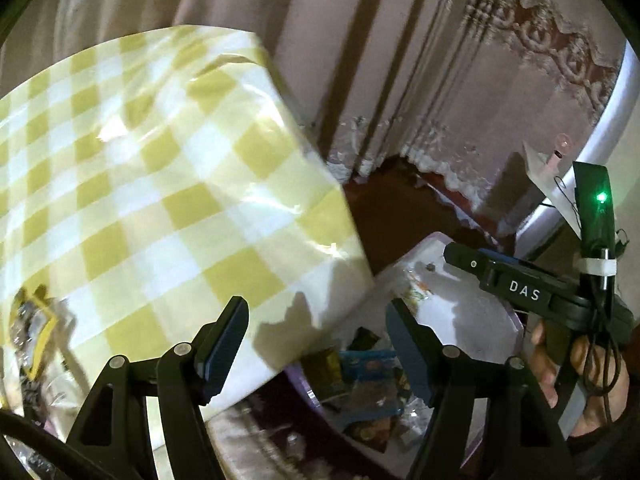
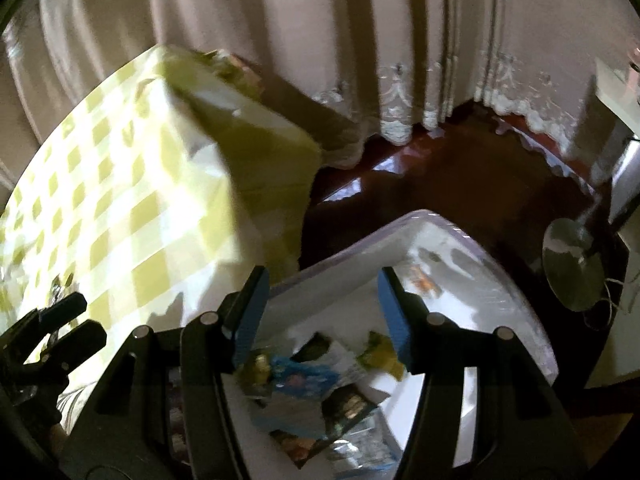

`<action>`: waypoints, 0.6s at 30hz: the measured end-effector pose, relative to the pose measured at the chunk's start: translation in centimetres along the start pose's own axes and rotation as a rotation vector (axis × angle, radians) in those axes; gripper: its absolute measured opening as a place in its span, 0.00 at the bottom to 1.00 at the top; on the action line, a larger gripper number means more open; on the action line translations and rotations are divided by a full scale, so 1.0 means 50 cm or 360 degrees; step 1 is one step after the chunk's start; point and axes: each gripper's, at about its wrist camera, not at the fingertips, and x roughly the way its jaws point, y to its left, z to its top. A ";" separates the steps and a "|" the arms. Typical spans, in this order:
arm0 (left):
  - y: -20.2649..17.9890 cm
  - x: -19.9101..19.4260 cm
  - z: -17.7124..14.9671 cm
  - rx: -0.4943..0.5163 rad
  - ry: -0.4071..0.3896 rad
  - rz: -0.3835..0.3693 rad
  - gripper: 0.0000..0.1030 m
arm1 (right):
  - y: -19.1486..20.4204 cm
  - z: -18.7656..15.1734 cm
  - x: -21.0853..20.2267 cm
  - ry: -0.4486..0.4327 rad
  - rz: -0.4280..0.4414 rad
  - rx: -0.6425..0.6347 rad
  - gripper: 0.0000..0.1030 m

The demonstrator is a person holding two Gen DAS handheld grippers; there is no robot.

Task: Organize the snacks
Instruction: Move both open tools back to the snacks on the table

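A white bin with a lilac rim [image 2: 420,216] stands on the floor beside the table and holds several snack packets [image 2: 304,376]. It also shows in the left wrist view [image 1: 472,308], with the packets [image 1: 364,376] at its bottom. My right gripper [image 2: 320,320] is open and empty, just above the bin's packets. My left gripper [image 1: 316,348] is open and empty over the table's edge, between table and bin. A snack packet [image 1: 32,328] lies on the table at the far left. The right gripper's body [image 1: 532,292] shows at the right of the left wrist view.
The table wears a yellow and white checked cloth [image 1: 160,184]. Pale curtains [image 2: 360,40] hang behind, above a dark red floor [image 2: 460,184]. A round metal stand base [image 2: 572,268] sits on the floor right of the bin.
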 end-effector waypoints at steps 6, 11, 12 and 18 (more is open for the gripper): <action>0.063 -0.034 -0.023 -0.0134 -0.0039 0.0043 0.69 | 0.081 -0.016 -0.004 0.0028 0.0114 -0.0092 0.58; 0.139 -0.071 -0.043 -0.0273 -0.0084 0.0097 0.69 | 0.155 -0.028 -0.001 0.0057 0.0192 -0.0185 0.58; 0.154 -0.079 -0.048 -0.0301 -0.0094 0.0108 0.69 | 0.168 -0.030 0.000 0.0065 0.0204 -0.0201 0.58; 0.249 -0.129 -0.074 -0.0440 -0.0150 0.0216 0.69 | 0.244 -0.045 0.006 0.0104 0.0274 -0.0296 0.60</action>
